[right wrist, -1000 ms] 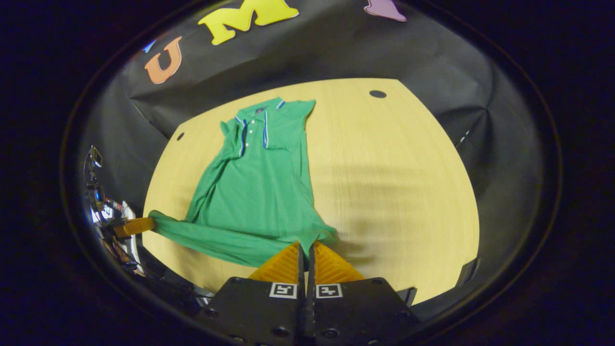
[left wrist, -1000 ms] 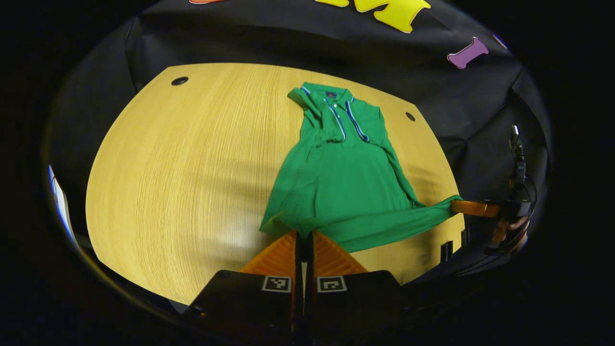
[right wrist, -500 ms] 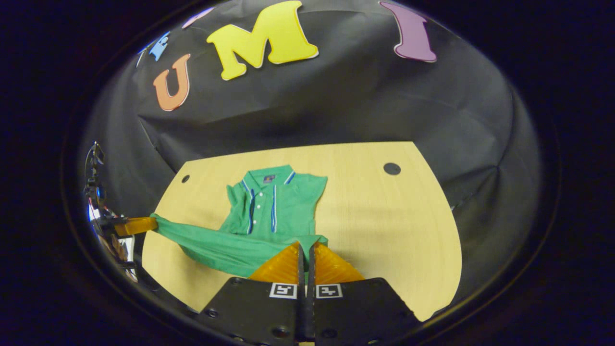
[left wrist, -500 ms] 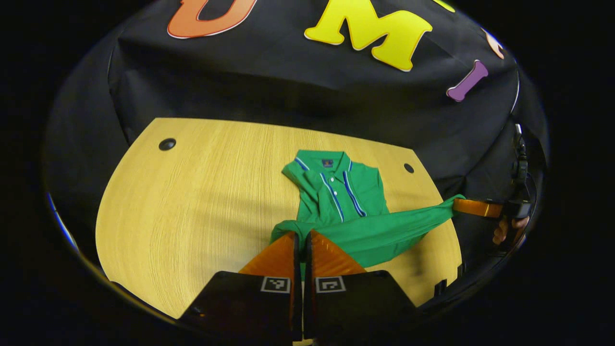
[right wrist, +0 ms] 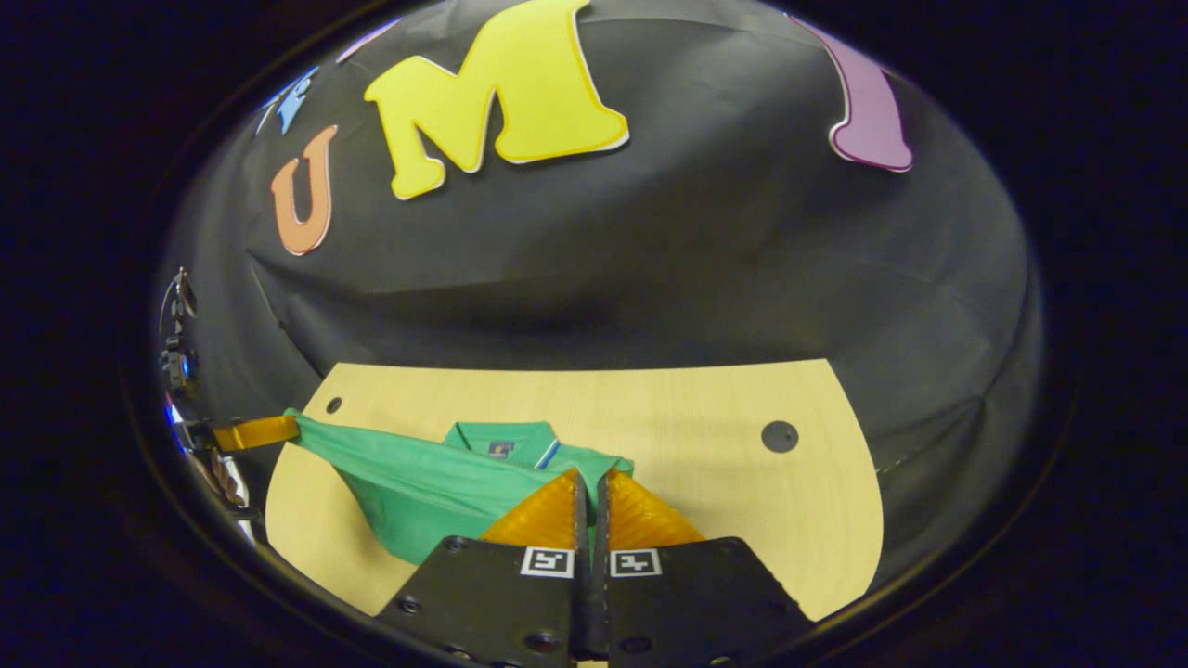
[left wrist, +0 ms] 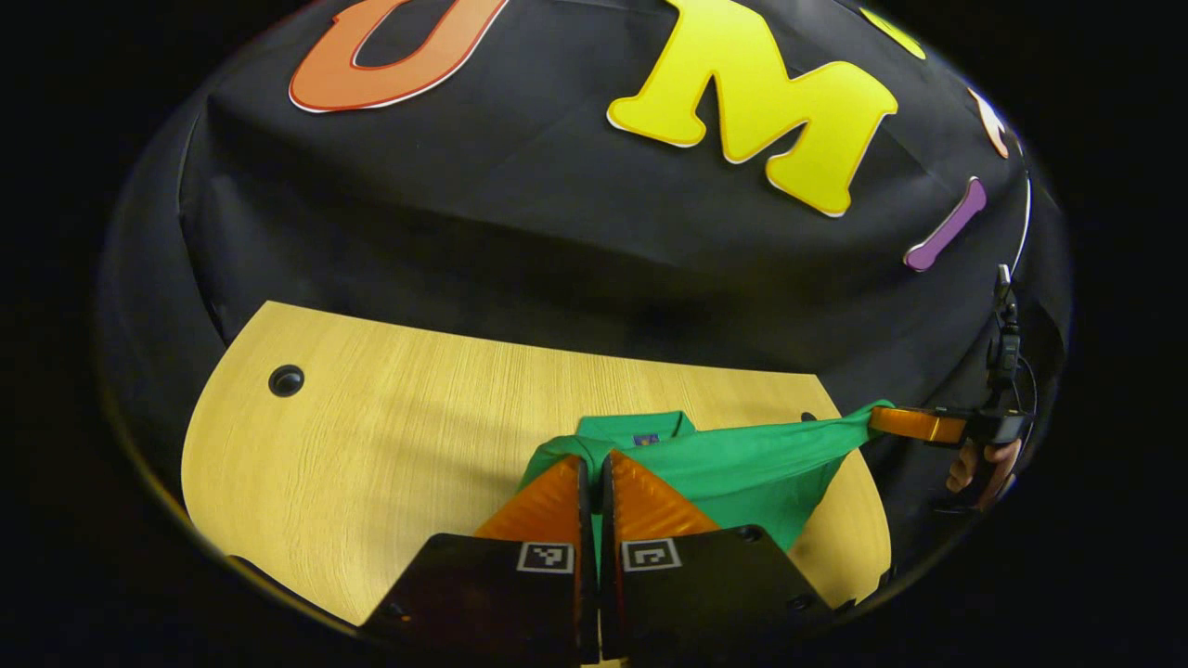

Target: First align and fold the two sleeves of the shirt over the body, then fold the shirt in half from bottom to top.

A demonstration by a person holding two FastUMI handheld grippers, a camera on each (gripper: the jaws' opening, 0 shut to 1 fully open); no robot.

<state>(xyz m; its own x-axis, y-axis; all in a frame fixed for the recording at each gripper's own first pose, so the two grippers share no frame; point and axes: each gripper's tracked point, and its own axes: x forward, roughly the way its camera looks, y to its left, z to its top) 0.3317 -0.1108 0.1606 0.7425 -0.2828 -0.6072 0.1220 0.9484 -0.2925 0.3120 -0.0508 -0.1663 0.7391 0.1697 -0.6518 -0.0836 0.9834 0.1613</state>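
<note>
Held the shirt [left wrist: 742, 468] hem taut between both grippers, stretched side to side over the collar [right wrist: 501, 443], low-centre above the worktop [left wrist: 390, 445]. Left gripper [left wrist: 592, 464] fingers clamped on one corner, right gripper [right wrist: 587, 481] likewise. Likely lowering next onto the collar just ahead.

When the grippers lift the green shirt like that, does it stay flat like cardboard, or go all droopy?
Probably droopy. The green shirt sags in a curve between the left gripper and the right gripper, so it looks floppy. It likely weighs little, since two pinched corners carry the hem. Let go, it would probably drop onto the table.
</note>
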